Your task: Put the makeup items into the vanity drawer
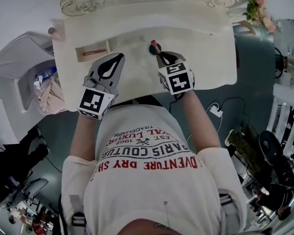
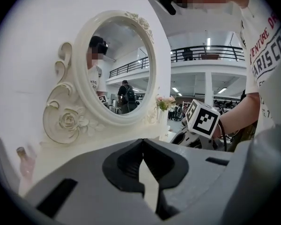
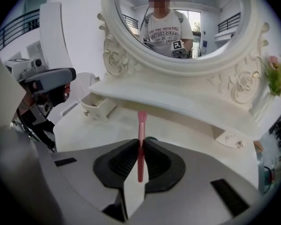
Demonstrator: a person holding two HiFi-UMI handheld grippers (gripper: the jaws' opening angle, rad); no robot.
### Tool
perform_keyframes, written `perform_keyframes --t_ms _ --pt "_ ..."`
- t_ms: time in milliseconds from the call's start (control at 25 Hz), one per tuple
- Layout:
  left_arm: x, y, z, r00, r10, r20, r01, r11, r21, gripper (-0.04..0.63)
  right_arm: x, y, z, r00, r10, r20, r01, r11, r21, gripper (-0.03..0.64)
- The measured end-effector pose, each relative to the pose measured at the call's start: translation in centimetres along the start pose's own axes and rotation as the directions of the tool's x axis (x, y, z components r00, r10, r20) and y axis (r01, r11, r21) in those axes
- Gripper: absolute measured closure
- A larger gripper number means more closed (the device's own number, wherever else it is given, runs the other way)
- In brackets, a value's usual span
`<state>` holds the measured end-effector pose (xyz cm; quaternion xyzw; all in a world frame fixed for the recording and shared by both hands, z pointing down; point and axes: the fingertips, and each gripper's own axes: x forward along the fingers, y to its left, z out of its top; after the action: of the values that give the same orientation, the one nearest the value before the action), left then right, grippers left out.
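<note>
My right gripper (image 1: 158, 54) is shut on a slim pink makeup stick (image 3: 140, 146), which stands upright between the pads with its tip (image 1: 155, 46) poking out beyond them. A small dark green round item (image 3: 151, 138) lies on the vanity top just past the jaws. The little vanity drawer (image 1: 90, 52) is pulled open at the left, and a pink-red makeup item (image 1: 94, 52) lies inside it. The same drawer (image 3: 96, 107) shows to the left in the right gripper view. My left gripper (image 1: 119, 58) hovers over the tabletop right of the drawer, shut and empty (image 2: 141, 148).
The cream vanity table (image 1: 206, 58) carries an oval mirror (image 2: 117, 64) on a carved frame. Pink flowers (image 1: 258, 9) stand at the back right corner. A white chair (image 1: 19, 62) sits left of the table. A charger and cable (image 1: 215, 110) lie on the floor at the right.
</note>
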<state>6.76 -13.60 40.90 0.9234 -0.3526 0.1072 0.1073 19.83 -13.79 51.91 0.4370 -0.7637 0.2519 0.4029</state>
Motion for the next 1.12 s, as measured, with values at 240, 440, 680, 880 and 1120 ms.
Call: perform_keyframes --t_ms 240,440,680,880,1120 --pt "-5.6 4.0 -0.8 0.984 0.176 0.011 -0.175 0.984 -0.027 0.588 1.4 6.0 6.1 0.992 0.121 0.041 -0.112 0.978 -0.175 0.572" --pt "-10.7 7.1 -1.9 0.957 0.292 0.006 -0.291 0.955 -0.064 0.588 3.1 11.6 9.3 0.974 0.224 0.026 -0.207 0.934 -0.290 0.572" --pt "-15.3 9.6 -3.8 0.912 0.409 -0.019 -0.409 0.906 -0.110 0.588 5.9 17.6 11.1 0.942 0.333 -0.050 -0.319 0.837 -0.445 0.572" --pt "-17.6 11.0 -4.6 0.881 0.471 -0.031 -0.471 0.872 -0.130 0.588 7.5 21.4 12.3 0.905 0.412 -0.106 -0.404 0.755 -0.517 0.571" --pt "-18.8 11.9 -5.3 0.863 0.505 -0.031 -0.503 0.849 -0.161 0.588 9.9 22.8 12.4 0.897 0.406 -0.175 -0.430 0.713 -0.553 0.571"
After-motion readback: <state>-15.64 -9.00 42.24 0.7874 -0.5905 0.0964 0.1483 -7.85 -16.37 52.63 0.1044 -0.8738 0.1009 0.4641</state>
